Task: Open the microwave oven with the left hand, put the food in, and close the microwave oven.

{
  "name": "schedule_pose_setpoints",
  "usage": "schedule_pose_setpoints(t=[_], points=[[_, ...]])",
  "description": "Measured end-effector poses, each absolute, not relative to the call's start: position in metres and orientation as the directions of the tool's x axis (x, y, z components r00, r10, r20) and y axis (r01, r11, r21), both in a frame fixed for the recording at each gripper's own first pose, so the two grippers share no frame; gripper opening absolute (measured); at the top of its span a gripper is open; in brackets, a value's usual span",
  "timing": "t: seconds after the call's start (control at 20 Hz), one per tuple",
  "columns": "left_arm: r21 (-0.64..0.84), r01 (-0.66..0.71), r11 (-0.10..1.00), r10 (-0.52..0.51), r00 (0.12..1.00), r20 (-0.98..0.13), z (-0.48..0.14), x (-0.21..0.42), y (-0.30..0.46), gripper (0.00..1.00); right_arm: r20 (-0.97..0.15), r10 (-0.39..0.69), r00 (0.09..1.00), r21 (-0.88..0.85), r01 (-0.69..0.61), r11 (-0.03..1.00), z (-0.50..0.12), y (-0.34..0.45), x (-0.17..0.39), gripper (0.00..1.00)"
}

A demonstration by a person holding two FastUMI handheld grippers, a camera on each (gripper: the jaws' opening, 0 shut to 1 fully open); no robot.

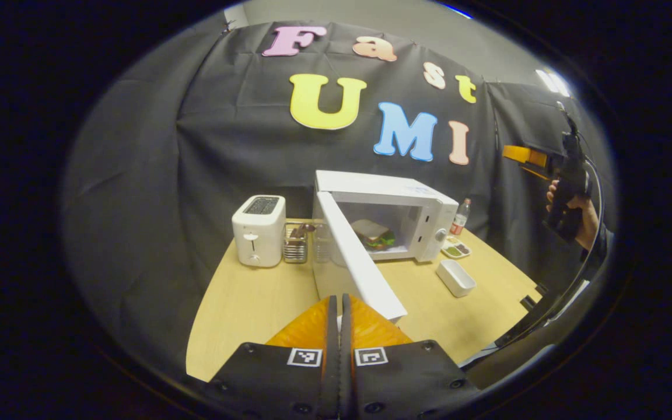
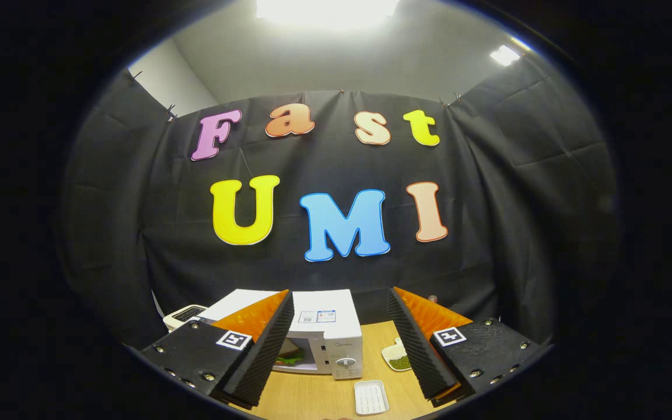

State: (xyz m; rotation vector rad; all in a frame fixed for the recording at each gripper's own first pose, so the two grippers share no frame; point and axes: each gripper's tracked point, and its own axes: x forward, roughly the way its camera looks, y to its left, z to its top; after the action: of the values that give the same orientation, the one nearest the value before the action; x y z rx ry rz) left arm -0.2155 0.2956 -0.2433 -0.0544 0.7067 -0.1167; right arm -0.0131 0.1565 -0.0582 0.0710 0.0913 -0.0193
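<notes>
A white microwave (image 1: 397,201) stands on the wooden table (image 1: 254,303) with its door (image 1: 359,262) swung wide open toward me. Inside the cavity lies a sandwich (image 1: 374,234) with green filling. My left gripper (image 1: 339,303) is shut with nothing held, its tips just in front of the door's outer edge. In the right gripper view the microwave (image 2: 327,326) sits below, the sandwich (image 2: 290,353) showing in its cavity. My right gripper (image 2: 339,344) is open and empty, held high above the table. That gripper (image 1: 569,175) also shows far right, held in a hand.
A white toaster (image 1: 258,229) and a wire rack (image 1: 296,244) stand left of the microwave. A small bottle (image 1: 459,217), a dish of green bits (image 1: 456,249) and a white rectangular tray (image 1: 456,277) sit to its right. The tray (image 2: 370,398) and dish (image 2: 397,356) also lie below the right gripper.
</notes>
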Motion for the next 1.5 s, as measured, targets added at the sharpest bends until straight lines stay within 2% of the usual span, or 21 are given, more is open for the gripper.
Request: schedule_pose_setpoints(t=[0.1,0.15,0.2,0.25,0.45,0.9,0.95,1.15,1.25,1.5], points=[[-0.098,0.096,0.991,-0.137,0.747,-0.651,-0.252,-0.214,0.288,0.09,-0.089,-0.012,0.996,0.062,0.017,0.998,-0.056,0.158,-0.015,0.97],[-0.110,0.099,0.989,-0.147,0.746,-0.649,-0.249,-0.217,0.282,0.07,-0.086,-0.012,0.996,0.060,0.017,0.998,-0.055,0.157,-0.016,0.97],[-0.128,0.107,0.986,-0.164,0.746,-0.645,-0.246,-0.216,0.275,0.09,-0.085,-0.012,0.996,0.060,0.018,0.998,-0.055,0.156,-0.016,0.98],[-0.141,0.122,0.982,-0.185,0.745,-0.641,-0.245,-0.215,0.268,0.06,-0.086,-0.012,0.996,0.062,0.017,0.998,-0.055,0.155,-0.016,0.98],[-0.174,0.190,0.966,-0.257,0.722,-0.643,-0.253,-0.209,0.231,0.07,-0.085,-0.011,0.996,0.067,0.017,0.998,-0.053,0.147,-0.014,0.97],[-0.228,0.269,0.936,-0.352,0.692,-0.630,-0.264,-0.173,0.151,0.09,-0.079,0.022,0.997,0.011,-0.021,1.000,-0.048,0.127,-0.011,0.97],[-0.236,0.274,0.933,-0.361,0.689,-0.628,-0.267,-0.169,0.144,0.07,-0.078,0.024,0.997,0.005,-0.024,1.000,-0.047,0.124,-0.010,0.97],[-0.255,0.298,0.920,-0.392,0.677,-0.623,-0.272,-0.151,0.114,0.09,-0.075,0.027,0.997,-0.018,-0.028,0.999,-0.046,0.109,-0.008,0.97],[-0.251,0.311,0.917,-0.399,0.674,-0.621,-0.274,-0.142,0.102,0.07,-0.075,0.038,0.997,-0.020,-0.039,0.999,-0.046,0.105,-0.006,0.98],[-0.242,0.306,0.921,-0.390,0.685,-0.615,-0.279,-0.118,0.083,0.07,-0.087,0.059,0.994,0.017,-0.058,0.998,-0.047,0.092,0.001,0.97]])
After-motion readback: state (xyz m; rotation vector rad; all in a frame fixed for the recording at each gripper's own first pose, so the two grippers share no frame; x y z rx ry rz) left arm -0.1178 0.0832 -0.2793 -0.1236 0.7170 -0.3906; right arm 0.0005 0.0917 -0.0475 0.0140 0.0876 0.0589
